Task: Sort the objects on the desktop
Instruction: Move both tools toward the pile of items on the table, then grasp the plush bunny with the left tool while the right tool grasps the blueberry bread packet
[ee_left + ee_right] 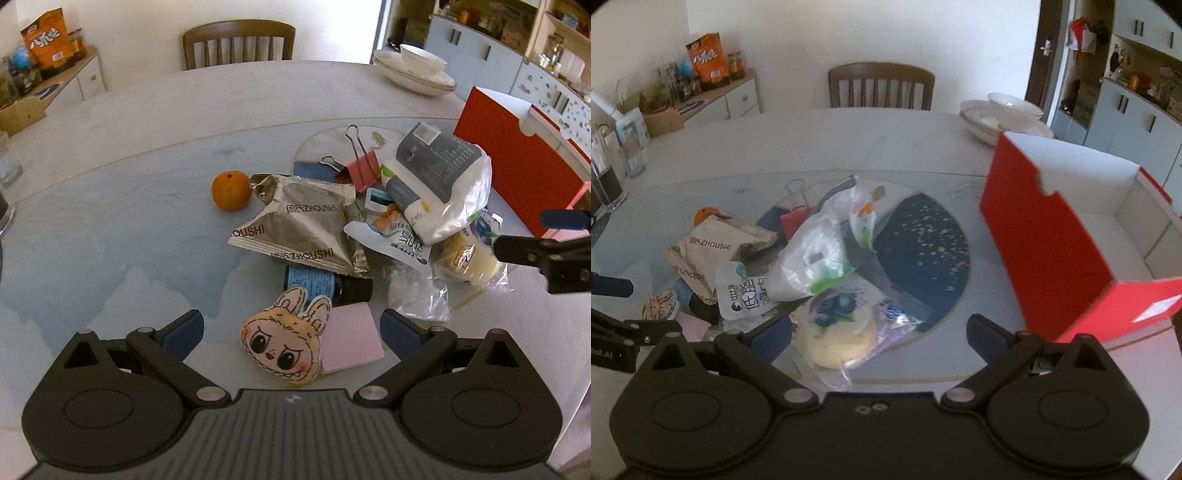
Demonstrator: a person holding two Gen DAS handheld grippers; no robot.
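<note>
A pile of objects lies on the table. In the left wrist view my left gripper (291,328) is open, its fingers either side of a plush rabbit-eared face (282,345) and a pink sticky-note pad (352,341). Beyond lie a silver ZHOUSHI snack bag (303,229), a tangerine (231,190), a red binder clip (364,168) and a plastic bag of items (443,184). My right gripper (879,332) is open around a wrapped blueberry bread (842,332). An open red box (1056,251) stands at the right.
White bowls and plates (417,74) sit at the table's far right. A wooden chair (238,42) stands behind the table. A glass (9,162) stands at the left edge. A dark blue round mat (923,251) lies under the pile.
</note>
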